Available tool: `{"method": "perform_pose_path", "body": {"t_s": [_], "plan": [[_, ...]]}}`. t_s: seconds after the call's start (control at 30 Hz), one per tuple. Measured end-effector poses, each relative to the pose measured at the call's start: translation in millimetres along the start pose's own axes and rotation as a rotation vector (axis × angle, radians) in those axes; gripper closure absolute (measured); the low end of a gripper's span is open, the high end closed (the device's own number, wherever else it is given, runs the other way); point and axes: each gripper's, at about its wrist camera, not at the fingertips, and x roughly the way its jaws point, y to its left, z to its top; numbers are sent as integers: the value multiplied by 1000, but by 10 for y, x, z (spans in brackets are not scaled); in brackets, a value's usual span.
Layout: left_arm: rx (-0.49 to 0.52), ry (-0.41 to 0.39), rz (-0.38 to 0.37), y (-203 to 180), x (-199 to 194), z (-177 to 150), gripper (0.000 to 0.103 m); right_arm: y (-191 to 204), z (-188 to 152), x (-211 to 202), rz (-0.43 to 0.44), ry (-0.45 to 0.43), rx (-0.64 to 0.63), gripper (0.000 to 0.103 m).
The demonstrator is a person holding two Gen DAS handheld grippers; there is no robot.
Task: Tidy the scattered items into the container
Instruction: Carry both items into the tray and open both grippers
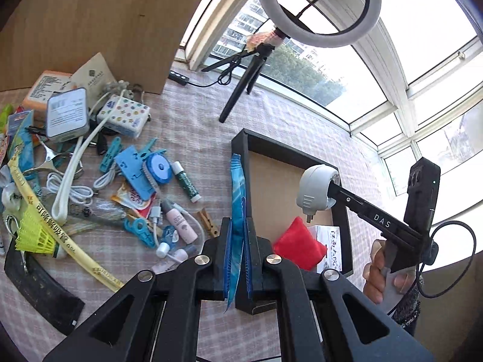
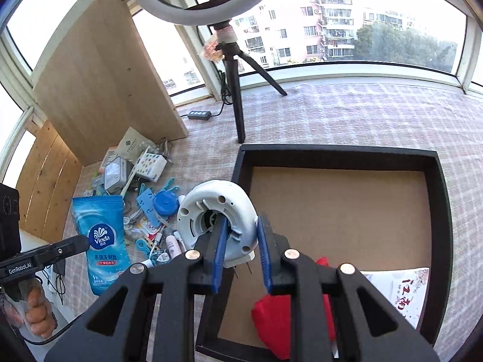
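A blue wipes packet (image 2: 104, 238) with white lettering and a red band. A white round plug-in device (image 2: 217, 214). A black tray (image 2: 440, 211) with a brown floor, holding a red pouch (image 2: 271, 322). Pink-and-white checked cloth (image 2: 362, 114). A yellow shuttlecock (image 1: 33, 235) lies far left.

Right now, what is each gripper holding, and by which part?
The left gripper pinches the blue wipes packet by its lower edge. The right gripper holds the white round plug by its rim, one jaw inside the hollow.
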Motion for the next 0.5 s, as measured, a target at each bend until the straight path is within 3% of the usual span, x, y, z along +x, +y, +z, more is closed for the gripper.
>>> {"method": "perform_pose_path", "body": {"t_s": [0.27,0.3,0.33,0.37,0.4,0.43,0.5], "plan": [[141,83,-17,-806,703,-32,97,-847,-140,-110,-127,-17,139,83],[161,103,-23,-888,774,-47,91,-904,-156,-110,-138,-16,139,82],[174,122,-21,-955,826,-63,68,-945,-171,-114,-149,-16,138,81],[181,124,-11,-1007,854,-86,56,-981,-185,-127,-167,-20,144,79],[190,106,-5,-1051,850,-111,48,-1008,-194,-141,-185,-24,151,70],[208,92,6,-1094,843,-135,49,-1022,-198,-160,-193,-32,152,60],[236,95,15,-1145,845,-174,49,-1023,-201,-198,-199,-48,151,57]]}}
